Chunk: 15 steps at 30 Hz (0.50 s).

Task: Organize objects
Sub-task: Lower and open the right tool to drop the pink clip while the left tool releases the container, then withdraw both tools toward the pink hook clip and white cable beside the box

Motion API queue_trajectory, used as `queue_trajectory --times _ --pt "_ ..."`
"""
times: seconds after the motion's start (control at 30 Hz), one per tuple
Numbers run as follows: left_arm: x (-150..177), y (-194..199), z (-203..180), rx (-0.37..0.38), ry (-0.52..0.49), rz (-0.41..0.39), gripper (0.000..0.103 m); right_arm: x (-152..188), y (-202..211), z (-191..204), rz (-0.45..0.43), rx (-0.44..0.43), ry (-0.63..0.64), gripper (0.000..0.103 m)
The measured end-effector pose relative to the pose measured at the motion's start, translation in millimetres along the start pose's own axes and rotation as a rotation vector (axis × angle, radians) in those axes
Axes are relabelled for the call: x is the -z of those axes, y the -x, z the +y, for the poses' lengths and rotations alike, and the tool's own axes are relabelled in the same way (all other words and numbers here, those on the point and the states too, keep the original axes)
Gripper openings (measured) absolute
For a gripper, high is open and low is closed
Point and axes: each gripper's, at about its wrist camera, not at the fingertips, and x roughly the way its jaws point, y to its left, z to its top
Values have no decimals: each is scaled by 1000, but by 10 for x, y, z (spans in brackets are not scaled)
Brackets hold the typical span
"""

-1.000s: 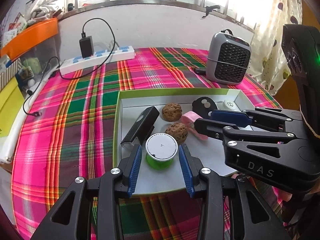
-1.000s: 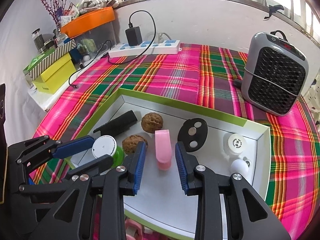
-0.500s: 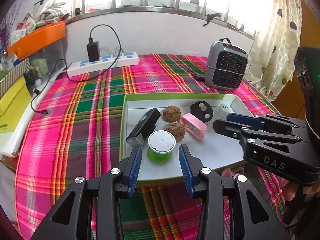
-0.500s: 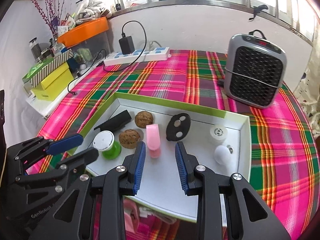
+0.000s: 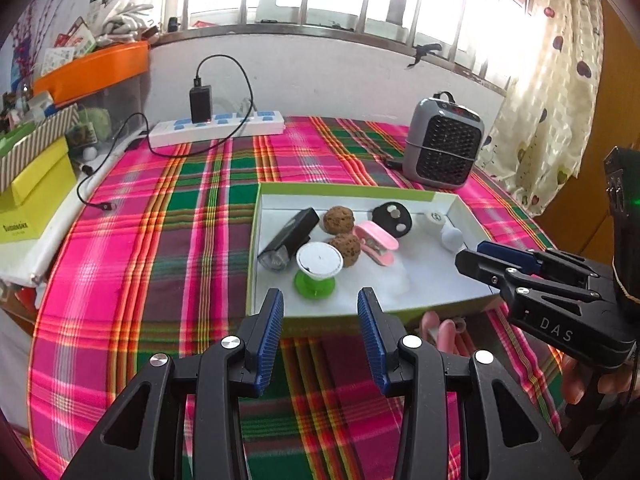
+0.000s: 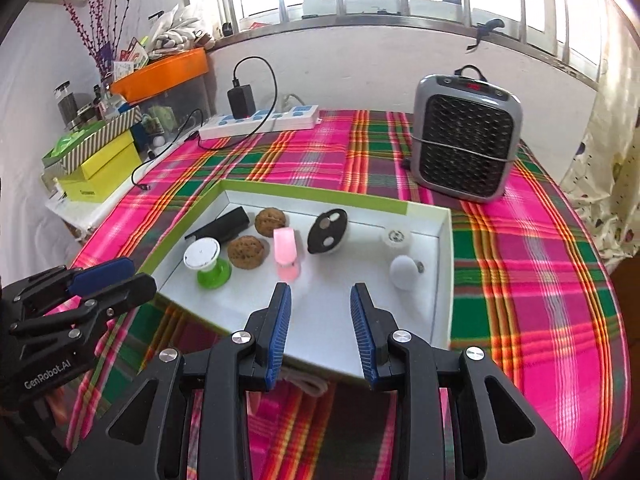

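Hovering at the near rim of the tray (image 5: 472, 300), left tool (image 5: 320, 300) and right tool (image 6: 320, 294) both gape empty, apparently between picks; next comes choosing an item.

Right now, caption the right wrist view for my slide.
Open right gripper hovers over a tray holding walnuts, spool and clip.

Glossy plaid cloth (image 6: 520, 280) spread over the counter, smooth matt white card tray (image 6: 442, 280) ahead of the claws, two rough wrinkled walnuts (image 6: 246, 252), glossy pink plastic clip (image 6: 285, 256), ribbed blue rubbery claw pads (image 6: 280, 332).
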Motion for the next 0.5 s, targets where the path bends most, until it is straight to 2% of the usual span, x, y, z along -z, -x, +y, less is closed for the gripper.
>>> queue_trajectory --times 0.17,0.5 --pt "83 42 -64 18 -6 11 37 97 114 -13 -17 11 -5 40" --pt "220 -16 -315 142 -50 74 37 360 274 -78 -18 30 -20 41"
